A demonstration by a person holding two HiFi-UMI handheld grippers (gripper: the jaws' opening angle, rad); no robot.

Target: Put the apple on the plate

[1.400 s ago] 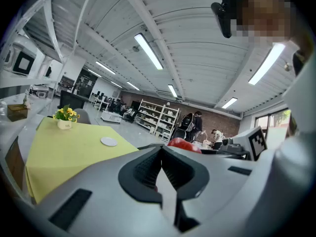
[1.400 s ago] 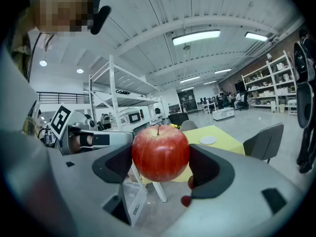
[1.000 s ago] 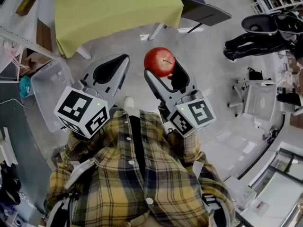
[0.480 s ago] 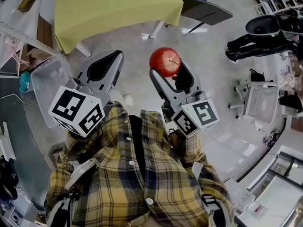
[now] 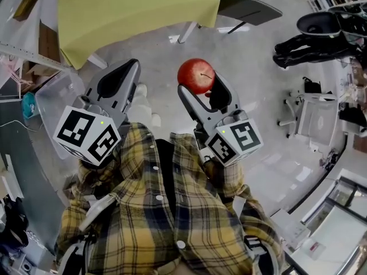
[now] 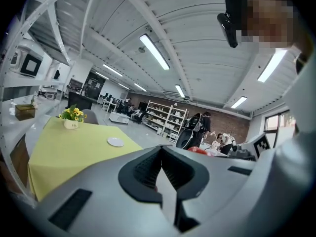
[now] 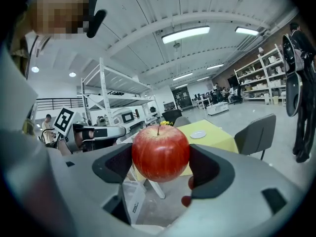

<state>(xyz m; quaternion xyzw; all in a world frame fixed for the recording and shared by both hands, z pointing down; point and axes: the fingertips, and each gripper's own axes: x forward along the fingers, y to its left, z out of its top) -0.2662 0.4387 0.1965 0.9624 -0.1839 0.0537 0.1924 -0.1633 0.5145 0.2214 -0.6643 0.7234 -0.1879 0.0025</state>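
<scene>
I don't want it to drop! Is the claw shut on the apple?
Shut on it: the right gripper has its two jaws pressed against both sides of the red apple.

Head view looks steeply down; both gripper views look forward, low; all share the yellow table [image 5: 137, 10] [image 6: 74, 152] [image 7: 218, 140].

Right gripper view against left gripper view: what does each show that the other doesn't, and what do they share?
Only the right gripper view shows the right gripper clamped on the red apple, stem up. Only the left gripper view shows the left gripper head-on, jaws together with nothing between them. Both show the yellow table with the white plate on it, still some way ahead.
</scene>
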